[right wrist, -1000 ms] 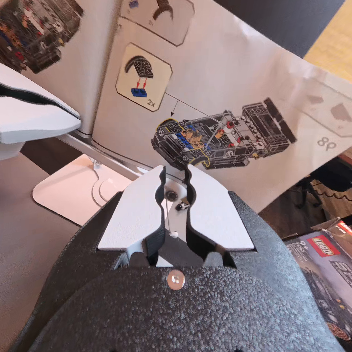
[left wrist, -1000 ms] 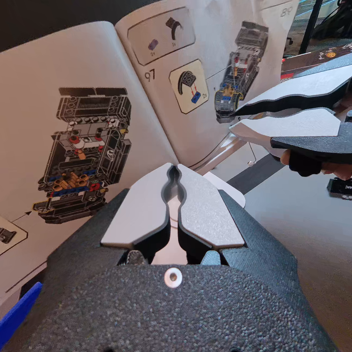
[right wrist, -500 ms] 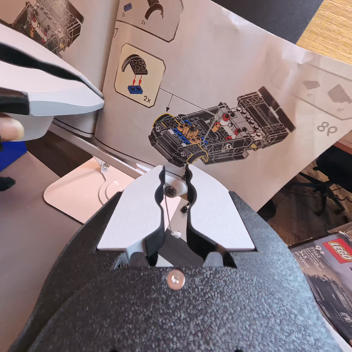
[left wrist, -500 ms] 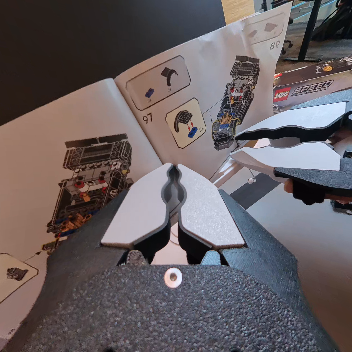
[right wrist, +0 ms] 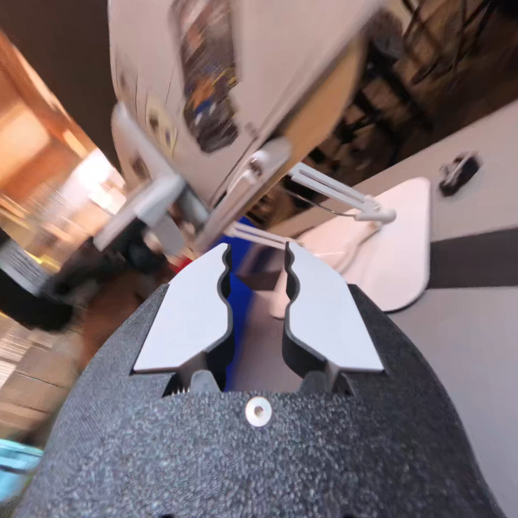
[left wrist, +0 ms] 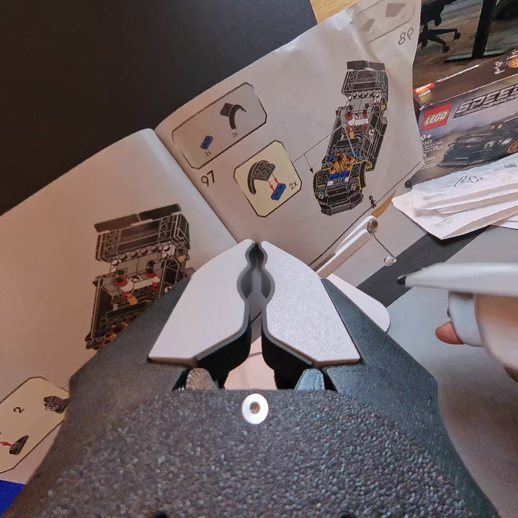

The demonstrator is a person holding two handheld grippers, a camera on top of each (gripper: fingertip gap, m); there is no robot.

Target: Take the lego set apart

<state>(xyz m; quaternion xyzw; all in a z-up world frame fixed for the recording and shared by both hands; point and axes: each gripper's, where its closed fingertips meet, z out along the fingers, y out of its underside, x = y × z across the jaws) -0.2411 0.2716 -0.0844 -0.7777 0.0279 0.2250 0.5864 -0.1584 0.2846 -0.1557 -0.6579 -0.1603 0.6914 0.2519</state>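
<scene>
An open instruction booklet (left wrist: pixel 157 179) with car drawings stands propped on a white stand (left wrist: pixel 364 305) in front of my left gripper (left wrist: pixel 256 246), which is shut and holds nothing. My right gripper (right wrist: pixel 258 246) is open and empty; its view is blurred and tilted, with the booklet (right wrist: pixel 252 70) and the stand's base (right wrist: pixel 392 246) ahead. The right gripper (left wrist: pixel 459 277) also shows blurred at the right edge of the left wrist view, with a fingertip under it. A small dark piece (right wrist: pixel 459 173) lies on the table at the far right. No built model shows clearly.
The dark set box (left wrist: pixel 471 123) stands at the back right, with loose white paper sheets (left wrist: pixel 459 207) in front of it. A blue object (right wrist: pixel 238 252) lies behind the stand. The grey table (left wrist: pixel 448 420) runs to the right.
My right gripper has opened wider, swung fast and rolled, so its view is blurred and shows the stand from the side. My left gripper has pulled back and up a little, still shut.
</scene>
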